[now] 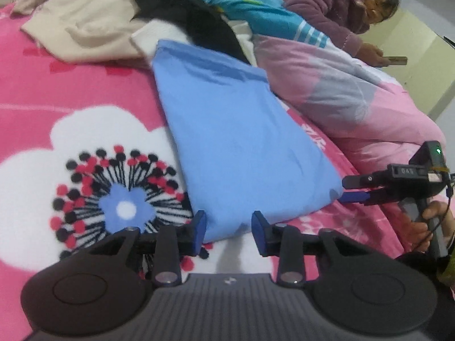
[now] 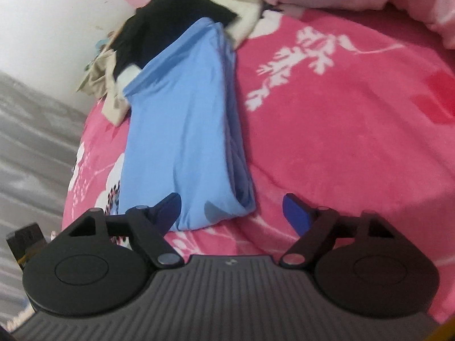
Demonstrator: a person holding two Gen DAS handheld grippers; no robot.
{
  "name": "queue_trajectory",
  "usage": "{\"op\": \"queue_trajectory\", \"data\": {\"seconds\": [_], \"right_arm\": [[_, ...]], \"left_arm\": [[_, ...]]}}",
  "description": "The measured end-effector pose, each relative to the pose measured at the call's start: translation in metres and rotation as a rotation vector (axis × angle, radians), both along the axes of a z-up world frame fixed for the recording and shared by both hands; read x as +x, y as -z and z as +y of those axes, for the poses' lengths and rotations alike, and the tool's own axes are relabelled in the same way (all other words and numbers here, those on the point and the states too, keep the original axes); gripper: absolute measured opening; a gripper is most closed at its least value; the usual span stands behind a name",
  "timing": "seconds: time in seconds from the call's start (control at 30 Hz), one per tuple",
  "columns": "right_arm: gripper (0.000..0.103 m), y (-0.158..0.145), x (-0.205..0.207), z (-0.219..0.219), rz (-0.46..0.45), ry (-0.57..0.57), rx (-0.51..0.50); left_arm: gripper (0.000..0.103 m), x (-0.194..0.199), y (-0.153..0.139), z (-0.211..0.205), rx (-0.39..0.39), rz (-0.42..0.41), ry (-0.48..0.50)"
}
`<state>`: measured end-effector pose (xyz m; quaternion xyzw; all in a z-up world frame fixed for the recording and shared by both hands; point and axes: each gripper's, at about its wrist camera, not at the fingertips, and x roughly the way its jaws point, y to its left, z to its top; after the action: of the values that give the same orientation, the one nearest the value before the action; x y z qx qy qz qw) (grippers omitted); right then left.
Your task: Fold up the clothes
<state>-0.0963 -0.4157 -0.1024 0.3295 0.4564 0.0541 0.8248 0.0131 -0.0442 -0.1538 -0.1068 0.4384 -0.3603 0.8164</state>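
Observation:
A light blue garment lies folded into a long strip on the pink flowered blanket. My left gripper is at its near end. The fingers stand a little apart, one on each side of the cloth's edge, and I see no pinch. My right gripper is open wide over the strip's other near corner, with the left fingertip against the fabric. In the left wrist view the right gripper points at that corner from the right, held by a hand.
Beige and black clothes are piled beyond the strip's far end. A pink quilt lies to the right, with a person in a purple jacket holding a phone behind it. The bed's edge and grey floor are to the left.

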Motion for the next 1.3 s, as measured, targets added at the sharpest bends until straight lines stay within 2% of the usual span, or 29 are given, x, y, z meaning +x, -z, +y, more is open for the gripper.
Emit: {"op": "queue_trajectory", "data": {"seconds": [0.03,0.07,0.1,0.13,0.17,0.23,0.43,0.57,0.63,0.77,0.83,0.87,0.93,0.97,1.03,1.17,1.23,1.3], "right_arm": [[0.067,0.001,0.0,0.002,-0.009,-0.018,-0.003],[0.057,0.003,0.0,0.004,-0.016,-0.034,-0.009],[0.05,0.004,0.0,0.006,-0.017,-0.047,-0.019],[0.029,0.005,0.0,0.008,-0.013,-0.058,-0.039],[0.015,0.005,0.001,0.009,-0.002,-0.065,-0.069],[0.009,0.003,0.0,0.009,-0.001,-0.064,-0.075],[0.007,-0.018,-0.006,0.013,0.005,-0.066,-0.022],[0.007,-0.032,-0.029,0.025,0.064,-0.106,0.026],[0.007,-0.037,-0.049,0.035,0.101,-0.142,0.036],[0.007,-0.025,-0.103,0.057,0.268,-0.172,0.12],[0.007,-0.013,-0.123,0.068,0.346,-0.177,0.104],[0.006,-0.006,-0.129,0.074,0.386,-0.181,0.068],[0.006,-0.003,-0.135,0.088,0.423,-0.227,-0.097],[0.01,-0.009,-0.136,0.099,0.409,-0.263,-0.196],[0.01,-0.026,-0.14,0.118,0.362,-0.325,-0.361],[0.01,-0.07,-0.142,0.135,0.115,-0.308,-0.455],[0.01,-0.077,-0.136,0.148,-0.025,-0.32,-0.511],[0.011,-0.063,-0.12,0.168,-0.039,-0.374,-0.558]], "left_arm": [[0.018,0.001,0.003,0.0,0.004,0.003,-0.004],[0.015,0.003,0.006,0.0,0.01,0.002,-0.008],[0.009,0.003,0.007,0.001,0.015,-0.002,-0.01],[0.005,0.004,0.007,0.002,0.012,-0.003,-0.01],[0.004,0.004,0.006,0.004,0.006,-0.002,-0.012],[0.003,0.003,0.002,0.01,-0.013,0.0,-0.018],[0.002,-0.008,-0.023,0.047,-0.113,0.036,-0.017],[0.002,-0.039,-0.038,0.073,-0.112,0.064,0.04],[0.002,-0.064,-0.039,0.087,-0.086,0.091,0.083],[0.002,-0.117,-0.021,0.108,-0.004,0.207,0.099],[0.0,-0.133,-0.007,0.111,0.102,0.219,0.091],[0.0,-0.139,0.0,0.112,0.161,0.222,0.082],[0.001,-0.145,0.003,0.121,0.19,0.238,0.041],[0.001,-0.147,-0.001,0.126,0.187,0.228,0.027],[0.007,-0.15,-0.019,0.132,0.186,0.148,0.015],[0.018,-0.142,-0.043,0.117,0.145,0.002,0.03],[0.018,-0.137,-0.039,0.096,0.091,-0.011,0.069],[0.019,-0.133,-0.023,0.078,0.034,0.028,0.128]]}}
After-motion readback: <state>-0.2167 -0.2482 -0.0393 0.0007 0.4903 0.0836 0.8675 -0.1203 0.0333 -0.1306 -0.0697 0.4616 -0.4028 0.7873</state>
